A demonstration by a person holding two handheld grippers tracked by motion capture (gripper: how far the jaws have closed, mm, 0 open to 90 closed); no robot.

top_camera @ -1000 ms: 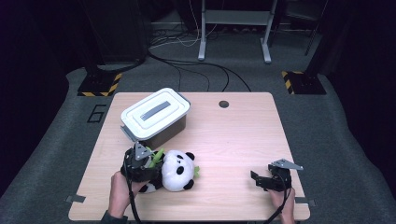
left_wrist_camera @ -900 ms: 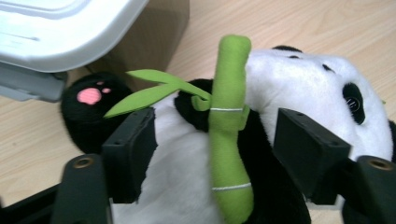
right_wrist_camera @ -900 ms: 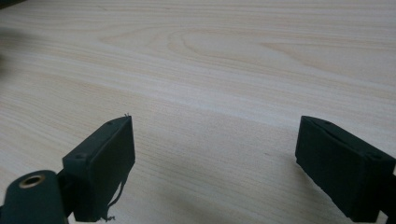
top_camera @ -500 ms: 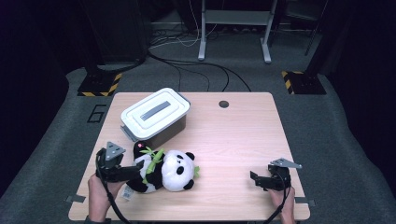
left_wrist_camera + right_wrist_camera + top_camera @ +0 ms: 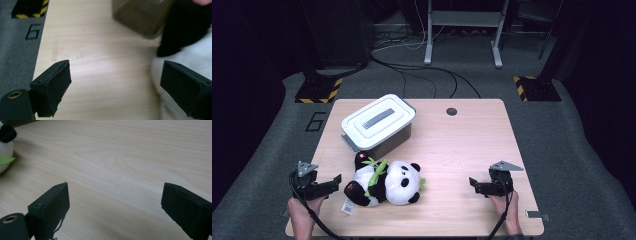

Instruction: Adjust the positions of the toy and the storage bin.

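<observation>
A black-and-white panda plush with green bamboo leaves lies on its side at the front left of the wooden table. My left gripper sits just left of the plush, apart from it, pointing right. Its jaws have just been opening, with bare wood between them. In the left gripper view the panda's fur lies beside the right-hand jaw. My right gripper is at the front right, open, pointing left toward the plush. In the right gripper view the panda shows far left.
A grey storage box with a white lid stands behind the plush at the table's back left; its wall shows in the left gripper view. A cable hole is near the far edge. Grey carpet surrounds the table.
My left gripper has let go of the panda and drawn back left toward the front corner, its jaws opening. The plush stays lying on the table. The right gripper shifted only slightly.
</observation>
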